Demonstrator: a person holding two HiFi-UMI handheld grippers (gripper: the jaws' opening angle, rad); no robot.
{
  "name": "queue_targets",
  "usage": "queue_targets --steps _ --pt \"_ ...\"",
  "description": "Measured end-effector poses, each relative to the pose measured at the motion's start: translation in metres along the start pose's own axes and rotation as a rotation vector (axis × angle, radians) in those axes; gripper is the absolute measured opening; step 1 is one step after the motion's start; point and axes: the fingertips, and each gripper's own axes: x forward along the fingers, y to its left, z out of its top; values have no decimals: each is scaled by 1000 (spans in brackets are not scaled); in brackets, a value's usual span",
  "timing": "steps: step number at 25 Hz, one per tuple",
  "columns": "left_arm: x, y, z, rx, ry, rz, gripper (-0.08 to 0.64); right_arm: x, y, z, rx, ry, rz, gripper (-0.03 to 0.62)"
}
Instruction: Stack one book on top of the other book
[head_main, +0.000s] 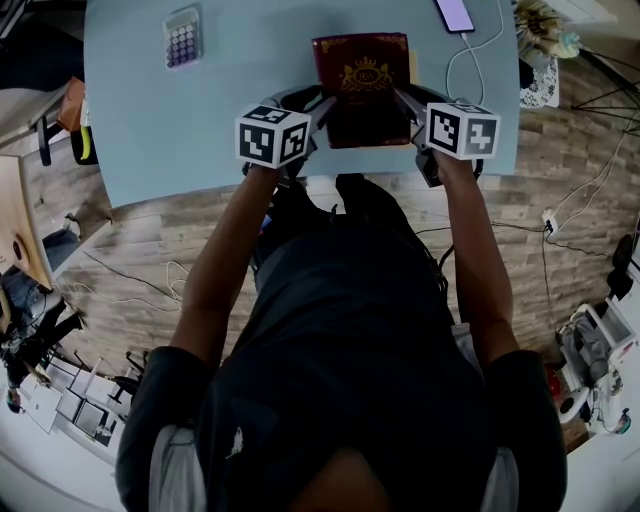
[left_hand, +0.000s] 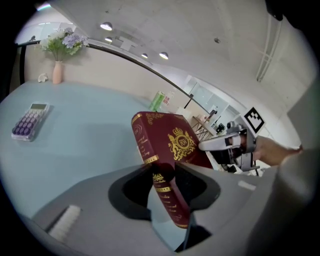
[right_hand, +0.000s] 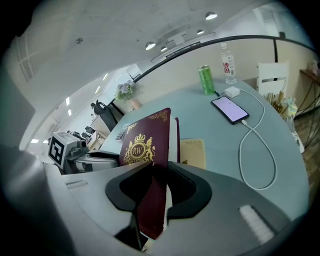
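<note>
Both grippers are on the maroon book (head_main: 362, 85), one per side.
- Left gripper (left_hand: 167, 171): jaws closed on the spine edge, at the near end of the book.
- Right gripper (right_hand: 159, 167): jaws closed on the opposite long edge, the page side, also at the near end.

The book is cover up with the gold crest showing. It is tilted and sits over the middle of the pale blue bench (head_main: 150, 120).

The tan book (right_hand: 193, 152) lies flat on the bench beneath it. In the head view only a strip of it shows past the maroon book's right edge. Can't tell if the two books touch.

Calculator (head_main: 183, 37) is far left. Phone (head_main: 455, 14) is far right, with its white cable (right_hand: 260, 150) looping toward the near edge. Green can (right_hand: 205, 80) stands beyond the phone.
</note>
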Motion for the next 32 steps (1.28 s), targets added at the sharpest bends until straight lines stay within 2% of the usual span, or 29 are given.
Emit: queue_targets --steps 13,19,23,28,32 --pt "22 -22 -7 4 55 -22 193 -8 -31 -18 51 38 5 92" --pt "29 -22 -14 18 97 -38 195 -5 -37 -21 44 38 -6 92" --pt "31 -20 -15 36 125 -78 189 2 -40 -21 28 41 -15 92" --pt "14 -21 2 53 78 -84 189 0 -37 -11 -60 29 -65 95" --pt "-19 -16 23 50 3 -76 189 -16 -24 13 -111 -30 -73 94"
